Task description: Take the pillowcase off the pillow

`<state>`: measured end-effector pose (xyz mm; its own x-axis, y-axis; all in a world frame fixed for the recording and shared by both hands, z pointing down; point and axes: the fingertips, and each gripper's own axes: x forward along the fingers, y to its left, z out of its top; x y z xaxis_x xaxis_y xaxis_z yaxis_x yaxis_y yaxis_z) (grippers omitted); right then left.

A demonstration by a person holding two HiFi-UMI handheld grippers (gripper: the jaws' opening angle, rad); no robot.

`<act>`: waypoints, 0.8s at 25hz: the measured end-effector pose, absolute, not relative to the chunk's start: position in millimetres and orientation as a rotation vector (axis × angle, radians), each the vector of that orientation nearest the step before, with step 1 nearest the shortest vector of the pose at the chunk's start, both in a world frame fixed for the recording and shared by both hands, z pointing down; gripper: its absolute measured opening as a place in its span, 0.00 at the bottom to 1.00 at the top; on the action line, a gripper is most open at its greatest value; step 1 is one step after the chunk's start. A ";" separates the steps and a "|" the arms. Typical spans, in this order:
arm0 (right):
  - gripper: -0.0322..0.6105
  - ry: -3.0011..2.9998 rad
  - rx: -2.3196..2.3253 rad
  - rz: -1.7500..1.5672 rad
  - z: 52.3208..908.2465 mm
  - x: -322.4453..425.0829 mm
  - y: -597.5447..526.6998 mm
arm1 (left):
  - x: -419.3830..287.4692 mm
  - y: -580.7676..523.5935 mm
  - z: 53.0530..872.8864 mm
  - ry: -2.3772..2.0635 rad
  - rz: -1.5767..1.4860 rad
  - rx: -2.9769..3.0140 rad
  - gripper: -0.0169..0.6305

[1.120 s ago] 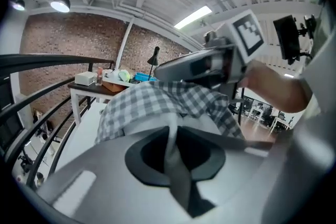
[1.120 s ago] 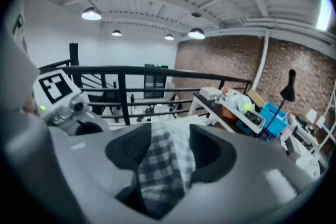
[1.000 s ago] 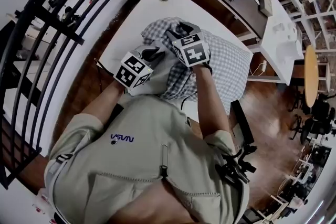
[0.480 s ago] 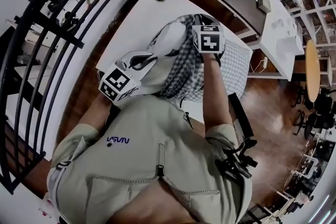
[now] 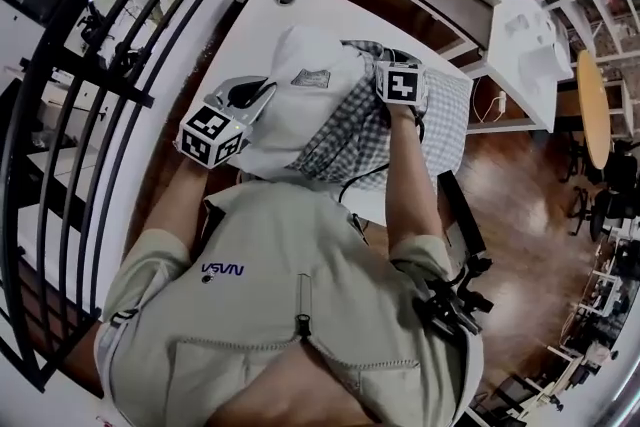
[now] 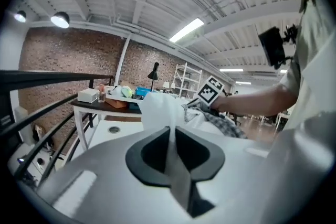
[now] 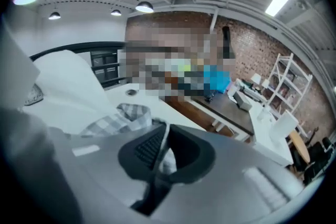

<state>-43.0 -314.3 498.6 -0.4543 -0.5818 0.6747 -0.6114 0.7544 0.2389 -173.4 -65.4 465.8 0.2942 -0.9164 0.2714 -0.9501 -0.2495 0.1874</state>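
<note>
head view | pillow (image 5: pixel 300 100) partly out of checked pillowcase (image 5: pixel 345 140)

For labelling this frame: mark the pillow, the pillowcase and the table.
pillow (image 5: pixel 290 115), head view, on its bare white middle.
pillowcase (image 5: pixel 446 123), head view, on the checked cloth at its right end.
table (image 5: pixel 255 27), head view, on the bare white top near the round hole.

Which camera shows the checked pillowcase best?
The head view: nearly all the pillowcase shows from above, bunched partway off the white pillow. The left gripper view catches only a strip behind the pillow; the right gripper view shows one fold pinched in its jaws.
</note>
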 end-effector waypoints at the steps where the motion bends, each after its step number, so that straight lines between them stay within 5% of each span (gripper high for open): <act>1: 0.07 -2.189 0.872 0.006 494.1 -47.5 -312.9 | -173.1 -70.7 471.1 -1.706 0.205 2.259 0.08; 6: 0.25 -2.389 0.837 -0.050 446.6 -62.7 -283.9 | -189.4 -71.2 474.1 -1.794 0.261 2.236 0.21; 20: 0.25 -2.482 0.958 0.111 449.7 5.1 -89.2 | -119.9 2.5 487.3 -1.596 0.374 2.406 0.32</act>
